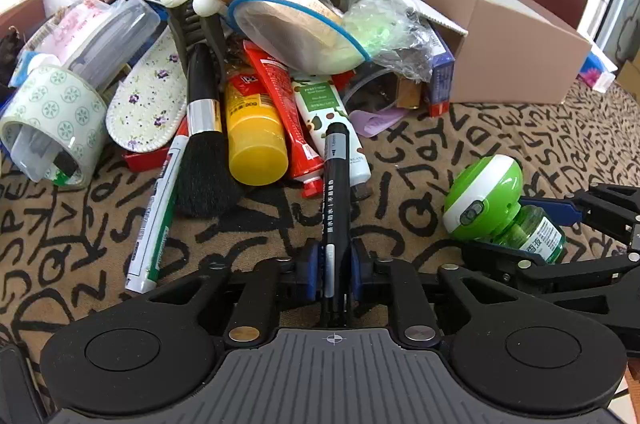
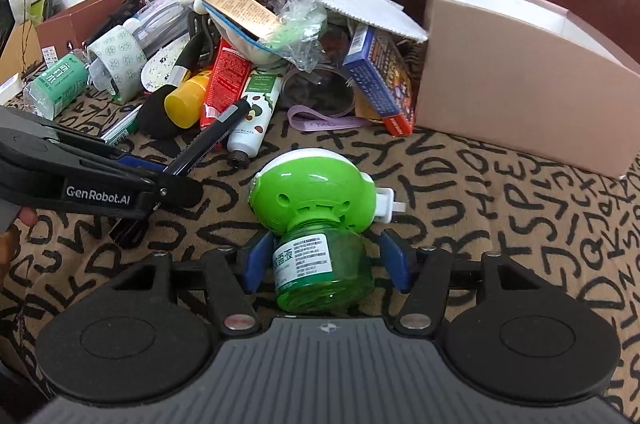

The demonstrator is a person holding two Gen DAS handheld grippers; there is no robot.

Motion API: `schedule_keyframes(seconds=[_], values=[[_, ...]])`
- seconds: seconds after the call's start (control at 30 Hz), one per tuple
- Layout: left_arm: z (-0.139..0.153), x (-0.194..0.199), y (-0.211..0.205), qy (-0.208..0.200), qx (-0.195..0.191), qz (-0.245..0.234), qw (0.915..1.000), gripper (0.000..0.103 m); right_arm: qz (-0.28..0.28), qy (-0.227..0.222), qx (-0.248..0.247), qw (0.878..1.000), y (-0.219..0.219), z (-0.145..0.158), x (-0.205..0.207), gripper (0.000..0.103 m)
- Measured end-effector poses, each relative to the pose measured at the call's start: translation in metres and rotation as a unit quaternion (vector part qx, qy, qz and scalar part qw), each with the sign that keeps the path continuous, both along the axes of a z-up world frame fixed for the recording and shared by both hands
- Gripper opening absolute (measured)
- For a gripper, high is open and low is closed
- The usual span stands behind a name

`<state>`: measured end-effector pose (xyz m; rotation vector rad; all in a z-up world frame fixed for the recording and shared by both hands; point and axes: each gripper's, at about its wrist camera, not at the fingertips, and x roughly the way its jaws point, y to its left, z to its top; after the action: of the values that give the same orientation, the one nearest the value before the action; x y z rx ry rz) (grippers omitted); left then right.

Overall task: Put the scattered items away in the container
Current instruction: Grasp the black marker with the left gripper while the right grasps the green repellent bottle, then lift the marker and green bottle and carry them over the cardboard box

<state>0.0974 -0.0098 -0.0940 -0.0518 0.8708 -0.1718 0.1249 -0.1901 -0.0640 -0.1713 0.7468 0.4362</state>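
Now both hands are working in the picking step: each gripper is taking one scattered item from the surface (image 2: 500,191), which is covered with a brown cloth with black letters, and nothing from this pair is yet in the container. The left gripper (image 1: 335,260) is closed narrow on the black marker pen (image 1: 335,183); its blue pads are pressing the pen on both sides, and the pen is pointing from the gripper toward 12 o'clock, with its cap reaching the pile of tubes. The right gripper (image 2: 326,264) is standing wide around the green bottle (image 2: 320,264) of the mosquito repellent heater (image 2: 316,191). The bottle is lying between the two blue pads, but a gap is showing on each side, so I am judging that it is not yet gripped. The round green head is lying just beyond the pads at 12 o'clock, with its white plug pointing to 3 o'clock. The pink cardboard box (image 2: 520,79), which I am taking for the container, is standing open at about 2 o'clock from the right gripper, well apart. The next move is probably asking the right gripper to close on the bottle, not on the rounded head, and then both hands to lift and carry toward the box. The pen is long, so it may swing against the pile.
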Motion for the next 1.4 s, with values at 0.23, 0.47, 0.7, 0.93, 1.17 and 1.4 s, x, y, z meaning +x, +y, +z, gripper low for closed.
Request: schedule_keyframes(seconds=[0.23,0.47,0.7,0.93,1.17,1.4], values=[[-0.003,0.003,0.002,-0.002,-0.008,0.003,1.0000,0.021,-0.005,0.027,0.009,1.000,0.003,-0.002,0.009,0.064],[-0.002,0.003,0.002,-0.003,-0.005,-0.001,1.0000,0.024,-0.012,0.035,0.000,0.999,0.008,-0.002,0.014,0.067],[-0.002,0.005,0.006,-0.002,-0.014,-0.001,0.9999,0.023,-0.007,0.039,-0.007,0.999,0.011,-0.001,0.016,0.063],[-0.002,0.010,-0.001,-0.006,0.007,-0.017,0.9998,0.011,-0.005,0.043,0.000,0.999,0.012,-0.002,0.023,0.063],[0.006,-0.004,0.002,-0.005,-0.013,-0.023,0.9996,0.011,-0.006,0.051,0.039,0.998,0.006,0.004,0.013,0.058],[0.040,-0.014,-0.013,-0.041,-0.019,-0.058,0.9973,0.011,-0.008,0.029,0.061,0.998,-0.002,0.026,-0.002,0.058]])
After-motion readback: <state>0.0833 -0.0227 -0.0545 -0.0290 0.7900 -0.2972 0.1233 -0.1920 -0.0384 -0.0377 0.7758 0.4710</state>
